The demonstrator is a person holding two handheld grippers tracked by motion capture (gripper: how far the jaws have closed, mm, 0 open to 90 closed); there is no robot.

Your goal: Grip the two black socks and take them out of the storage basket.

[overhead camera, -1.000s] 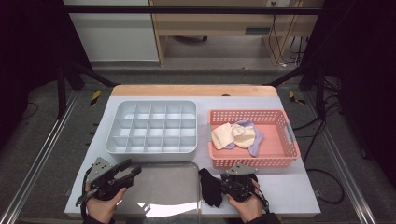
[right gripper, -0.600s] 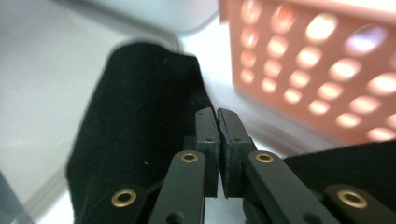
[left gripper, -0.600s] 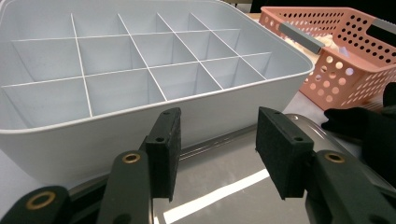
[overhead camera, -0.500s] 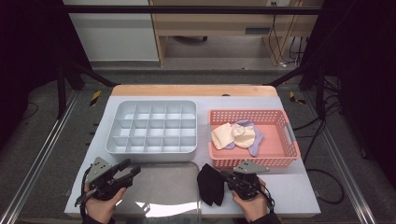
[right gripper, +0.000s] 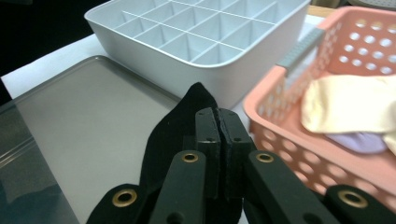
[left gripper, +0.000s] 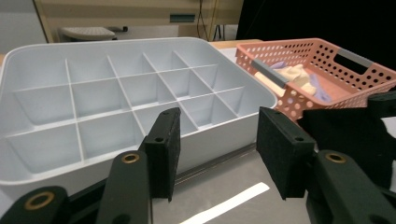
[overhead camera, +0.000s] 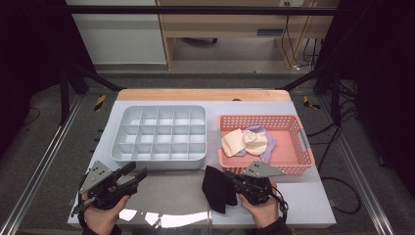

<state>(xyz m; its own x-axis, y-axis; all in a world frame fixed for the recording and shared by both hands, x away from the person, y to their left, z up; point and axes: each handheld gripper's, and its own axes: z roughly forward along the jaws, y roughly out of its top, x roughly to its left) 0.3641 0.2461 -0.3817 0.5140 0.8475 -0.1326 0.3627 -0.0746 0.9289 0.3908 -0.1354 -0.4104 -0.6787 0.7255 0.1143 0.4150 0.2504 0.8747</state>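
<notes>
Right tongs (overhead camera: 230,182) just closed on one black cloth (overhead camera: 218,188), lifted, two tongs

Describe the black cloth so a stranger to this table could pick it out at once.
Start at the pink basket on the table's right side, then come toward the near edge. There the right tongs pinch the black cloth, which hangs in front of the grey divided tray. It is the only dark fabric; the cream and lilac cloths lie inside the basket.

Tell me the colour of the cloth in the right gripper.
Black cloth, best seen in the right gripper view.
</notes>
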